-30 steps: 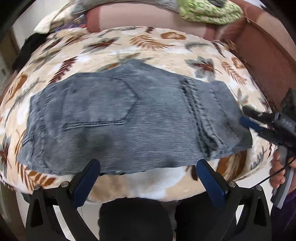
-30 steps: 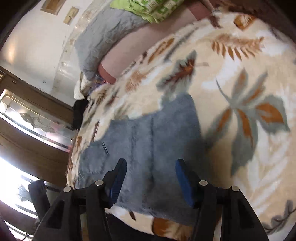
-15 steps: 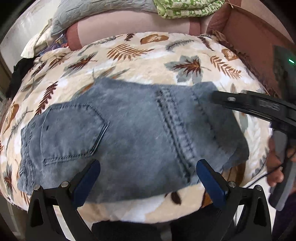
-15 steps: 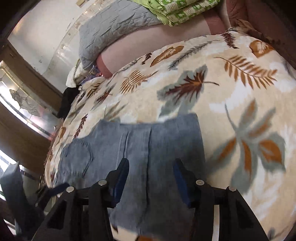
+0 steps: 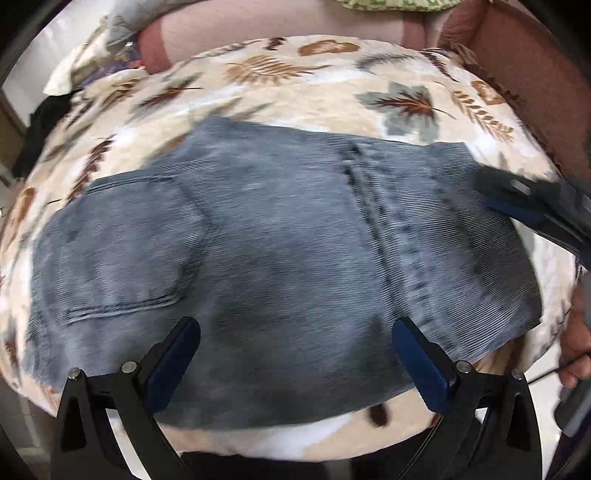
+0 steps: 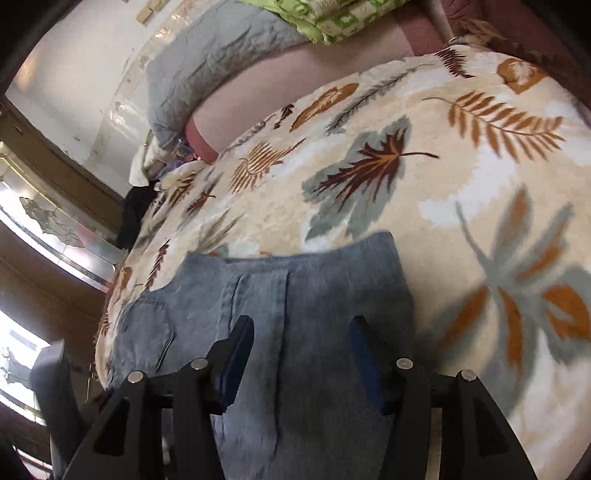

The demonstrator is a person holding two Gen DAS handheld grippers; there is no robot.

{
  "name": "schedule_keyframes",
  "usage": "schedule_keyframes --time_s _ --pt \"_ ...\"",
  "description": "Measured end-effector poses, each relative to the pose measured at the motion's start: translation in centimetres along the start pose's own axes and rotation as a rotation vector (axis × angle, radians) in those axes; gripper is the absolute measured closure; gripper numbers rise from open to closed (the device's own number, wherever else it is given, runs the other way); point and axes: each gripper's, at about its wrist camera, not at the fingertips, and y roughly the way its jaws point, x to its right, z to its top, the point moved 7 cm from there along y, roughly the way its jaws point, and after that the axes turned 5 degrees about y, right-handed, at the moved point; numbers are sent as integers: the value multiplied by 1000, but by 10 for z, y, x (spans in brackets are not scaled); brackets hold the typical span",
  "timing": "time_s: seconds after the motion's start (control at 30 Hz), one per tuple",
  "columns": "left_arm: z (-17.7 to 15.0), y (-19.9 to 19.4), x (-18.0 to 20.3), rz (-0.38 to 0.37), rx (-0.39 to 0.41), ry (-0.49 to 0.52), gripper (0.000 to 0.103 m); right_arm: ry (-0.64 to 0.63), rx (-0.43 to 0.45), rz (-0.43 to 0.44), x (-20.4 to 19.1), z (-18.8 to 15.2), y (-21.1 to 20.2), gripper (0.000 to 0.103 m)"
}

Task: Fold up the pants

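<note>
Ahead of my grippers I see a bed under a cream blanket (image 6: pixel 461 206) printed with brown and grey leaves. Beyond it, at the far end, lie a grey quilted pillow (image 6: pixel 214 62) and green patterned bedding (image 6: pixel 332 18). A reddish-brown bed frame (image 5: pixel 524 62) rises to the right. Off left, a white wall (image 6: pixel 77 66) meets a wood-framed glass panel (image 6: pixel 55 229) with bright daylight.

Leaf-print blanket (image 6: pixel 424 192) on bed; grey pillow (image 6: pixel 207 62), green folded bedding (image 6: pixel 332 18) at head.
</note>
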Motion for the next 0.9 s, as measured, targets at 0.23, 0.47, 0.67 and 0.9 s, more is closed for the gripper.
schedule_keyframes --time_s 0.23,0.47,0.67,0.9 --pt "-44 -29 -63 45 36 -103 0 -104 -11 -16 -20 -57 -29 45" --pt "-106 -55 -141 107 13 -240 0 -253 -50 -223 -33 -90 -9 41" --pt "-155 -74 -224 173 27 -439 0 -224 -10 -100 -74 -100 -31 39" --pt "-178 -79 -265 74 67 -614 0 -231 53 89 -125 -152 -30 36"
